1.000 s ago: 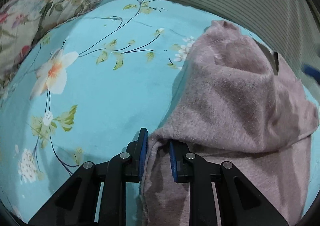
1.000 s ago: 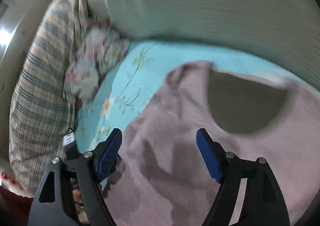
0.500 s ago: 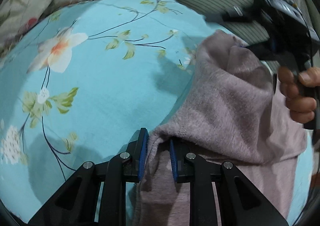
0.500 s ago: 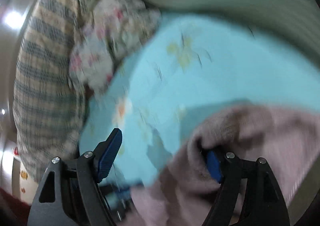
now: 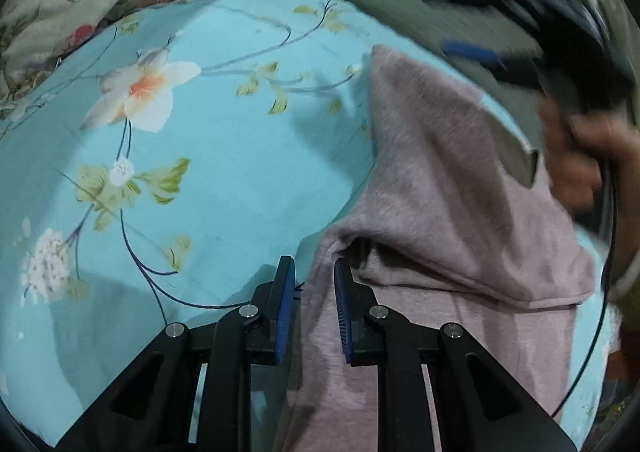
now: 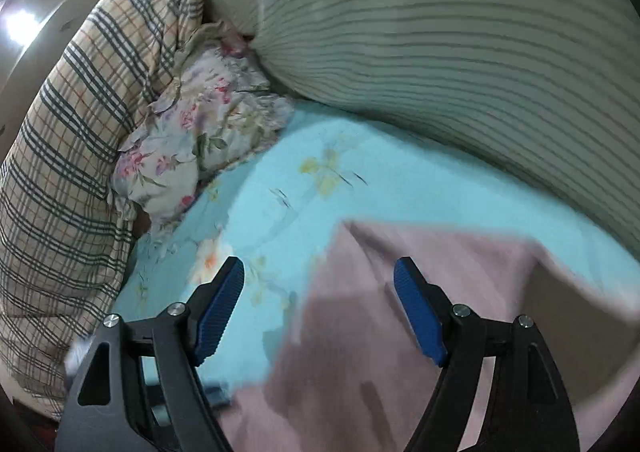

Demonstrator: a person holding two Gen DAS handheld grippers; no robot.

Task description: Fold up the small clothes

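A small mauve knit garment (image 5: 448, 187) lies on a turquoise floral bedsheet (image 5: 224, 171), partly folded over itself. My left gripper (image 5: 314, 272) is shut on the garment's folded edge, cloth bunched between its blue pads. In the right wrist view the garment (image 6: 400, 352) spreads below my right gripper (image 6: 320, 272), which is open and empty above it. The right gripper and the hand holding it show blurred at the top right of the left wrist view (image 5: 532, 39).
A striped grey-green pillow (image 6: 460, 51) lies along the far side of the bed. A floral pillow (image 6: 192, 139) and a plaid quilt (image 6: 68, 171) are piled at the left. The sheet shows bare to the garment's left.
My right gripper has let go of the garment's far corner and lifted away, jaws open. The far part of the garment now lies flatter. My left gripper keeps its hold.
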